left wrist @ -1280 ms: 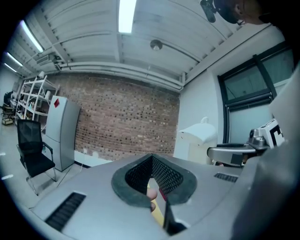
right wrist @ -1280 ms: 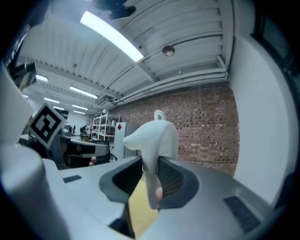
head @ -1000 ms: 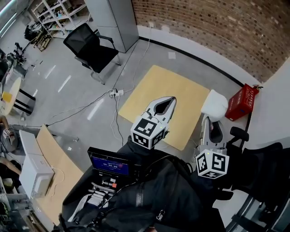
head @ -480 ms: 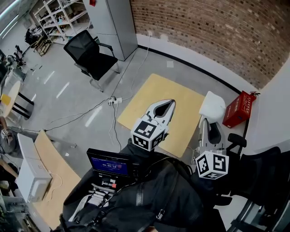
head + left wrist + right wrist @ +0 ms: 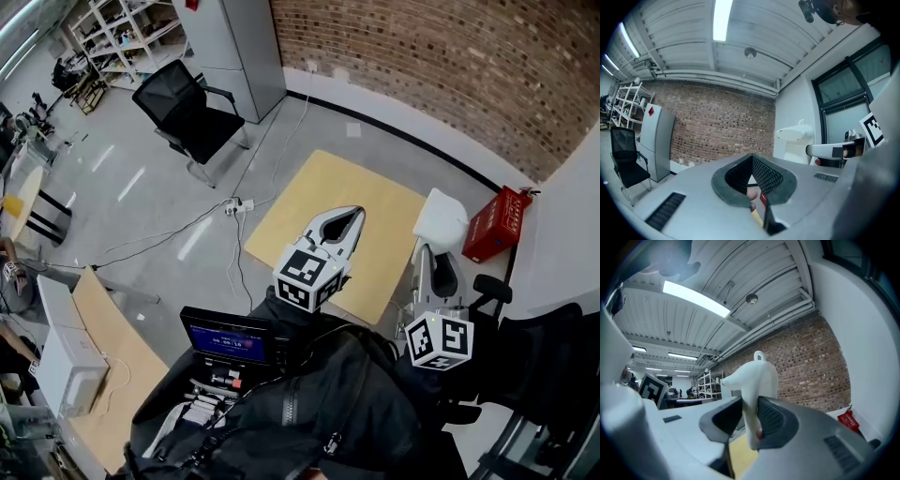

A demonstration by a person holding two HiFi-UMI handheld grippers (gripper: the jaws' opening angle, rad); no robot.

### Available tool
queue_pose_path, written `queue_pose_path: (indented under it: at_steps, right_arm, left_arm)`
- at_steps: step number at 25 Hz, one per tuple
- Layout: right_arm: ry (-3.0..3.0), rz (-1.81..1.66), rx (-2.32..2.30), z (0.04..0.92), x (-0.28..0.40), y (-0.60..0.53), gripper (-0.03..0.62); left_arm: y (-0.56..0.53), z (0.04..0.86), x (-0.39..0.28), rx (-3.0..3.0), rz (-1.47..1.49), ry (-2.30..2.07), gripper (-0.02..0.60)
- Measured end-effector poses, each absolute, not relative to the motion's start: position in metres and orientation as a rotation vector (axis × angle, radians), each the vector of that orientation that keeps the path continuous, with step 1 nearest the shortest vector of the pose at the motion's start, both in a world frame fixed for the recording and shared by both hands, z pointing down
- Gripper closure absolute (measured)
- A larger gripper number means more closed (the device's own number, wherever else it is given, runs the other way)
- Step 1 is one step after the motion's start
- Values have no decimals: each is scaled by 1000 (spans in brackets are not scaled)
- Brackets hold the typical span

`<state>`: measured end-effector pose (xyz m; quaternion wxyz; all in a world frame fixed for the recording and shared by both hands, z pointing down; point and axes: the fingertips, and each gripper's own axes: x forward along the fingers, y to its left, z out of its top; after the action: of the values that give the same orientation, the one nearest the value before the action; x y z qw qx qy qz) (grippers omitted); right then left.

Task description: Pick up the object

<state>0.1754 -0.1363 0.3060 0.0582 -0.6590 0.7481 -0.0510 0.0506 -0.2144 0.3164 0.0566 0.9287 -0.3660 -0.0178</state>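
**R gripper has the white obj, L is empty**

Your right gripper (image 5: 439, 253) (image 5: 749, 409) is clamped on the white obj (image 5: 442, 218) (image 5: 752, 378). In the right gripper view both pads press on its narrow lower part. The fat upper part and a small loop on top stick out past the jaw tips, w/ ceiling behind.

In the head view the obj sits at the tip of that gripper, held in the air. It shows just right of the yellow board (image 5: 319, 187) on the floor and just left of the red box (image 5: 495, 225) by the wall.

Your left gripper (image 5: 357, 211) (image 5: 751, 157) has its jaw tips together, nothing btw the pads. In the head view it shows over the yellow board, left of the right one and apart from it.

Black chair (image 5: 187, 108) is well off to your left. Small screen (image 5: 230, 339) is low at your front.
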Motion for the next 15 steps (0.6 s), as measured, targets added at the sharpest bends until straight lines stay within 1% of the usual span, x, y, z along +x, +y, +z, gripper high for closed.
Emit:
queue_pose_path:
  at_steps: [15]
  right_arm:
    - [2246,-185,-1993,309,174,-138,485]
  left_arm:
    - [-216,321,45,2801,-41,-1128,583]
